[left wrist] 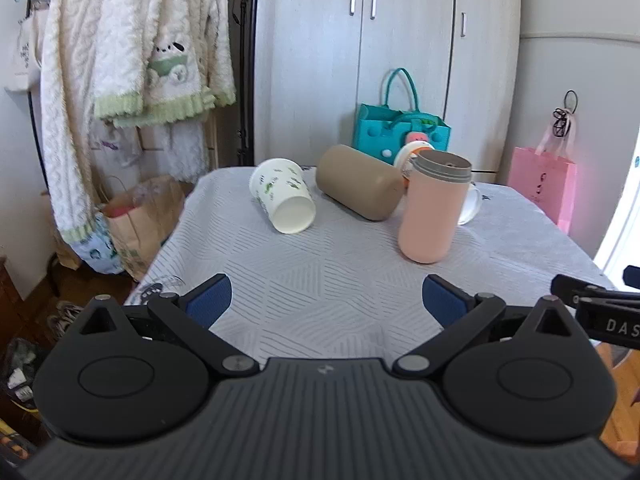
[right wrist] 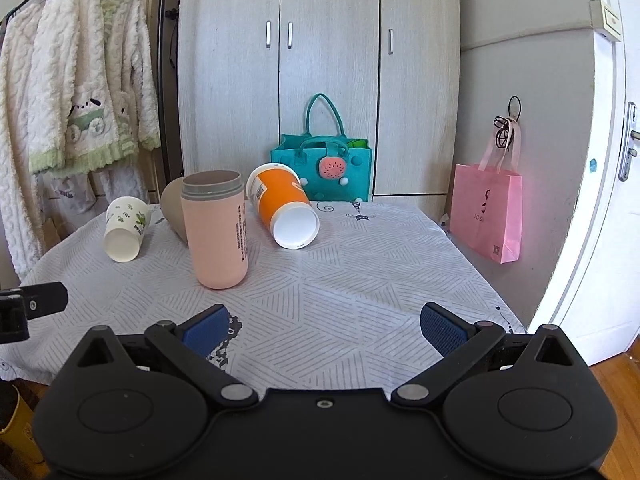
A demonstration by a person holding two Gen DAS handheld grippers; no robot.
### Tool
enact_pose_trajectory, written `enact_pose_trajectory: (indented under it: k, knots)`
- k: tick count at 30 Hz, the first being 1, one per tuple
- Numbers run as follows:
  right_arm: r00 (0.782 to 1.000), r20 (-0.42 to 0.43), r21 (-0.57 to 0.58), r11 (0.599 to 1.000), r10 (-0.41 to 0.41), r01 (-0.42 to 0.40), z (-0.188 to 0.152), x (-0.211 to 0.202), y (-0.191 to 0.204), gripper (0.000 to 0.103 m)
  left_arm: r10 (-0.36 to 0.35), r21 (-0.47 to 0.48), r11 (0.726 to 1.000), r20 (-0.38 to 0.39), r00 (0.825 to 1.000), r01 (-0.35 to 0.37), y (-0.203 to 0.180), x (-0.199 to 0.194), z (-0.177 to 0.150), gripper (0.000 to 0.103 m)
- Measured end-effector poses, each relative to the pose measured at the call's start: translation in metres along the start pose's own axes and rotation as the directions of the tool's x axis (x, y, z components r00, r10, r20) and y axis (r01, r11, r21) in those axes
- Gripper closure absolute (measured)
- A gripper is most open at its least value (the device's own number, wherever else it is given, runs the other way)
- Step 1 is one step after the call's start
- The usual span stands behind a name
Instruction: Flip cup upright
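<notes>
A pink cup (left wrist: 430, 208) (right wrist: 216, 232) with a grey rim stands upright on the table. A white cup with green prints (left wrist: 282, 196) (right wrist: 126, 228) lies on its side, mouth toward me. A tan cup (left wrist: 358, 188) (right wrist: 174, 208) lies on its side behind the pink one. An orange cup (right wrist: 282, 206) lies on its side, mouth toward me; in the left wrist view (left wrist: 412, 152) it is mostly hidden. My left gripper (left wrist: 326, 300) is open and empty above the near table. My right gripper (right wrist: 324, 326) is open and empty, short of the cups.
A grey patterned cloth (right wrist: 360, 280) covers the table. A teal felt bag (right wrist: 322, 172) stands at the back by the wardrobe. A pink paper bag (right wrist: 486, 208) hangs at the right. Robes (left wrist: 120, 60) hang at the left, with paper bags (left wrist: 136, 220) below.
</notes>
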State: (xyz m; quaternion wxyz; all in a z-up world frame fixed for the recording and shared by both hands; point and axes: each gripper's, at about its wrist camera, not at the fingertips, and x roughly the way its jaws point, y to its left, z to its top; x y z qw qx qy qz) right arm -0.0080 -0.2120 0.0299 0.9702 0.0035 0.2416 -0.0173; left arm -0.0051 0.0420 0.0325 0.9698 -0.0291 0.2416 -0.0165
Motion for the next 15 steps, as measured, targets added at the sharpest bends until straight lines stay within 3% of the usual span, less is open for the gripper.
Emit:
enact_pose_trajectory:
  k: [3,15]
  knots:
    - [1.000,0.006,-0.004,1.000,0.011,-0.011,0.0010,-0.0019,0.0002,0.000,0.000,0.003,1.000,-0.019,1.000,0.000,-0.0023,0.0000,0.0002,0.000]
    - [0.999,0.028,0.011,1.000,0.027,-0.028,0.0003,-0.0085,-0.0003,0.000,-0.003,0.032,0.999,0.028,1.000,0.002,-0.0070,-0.0072,-0.0019,0.000]
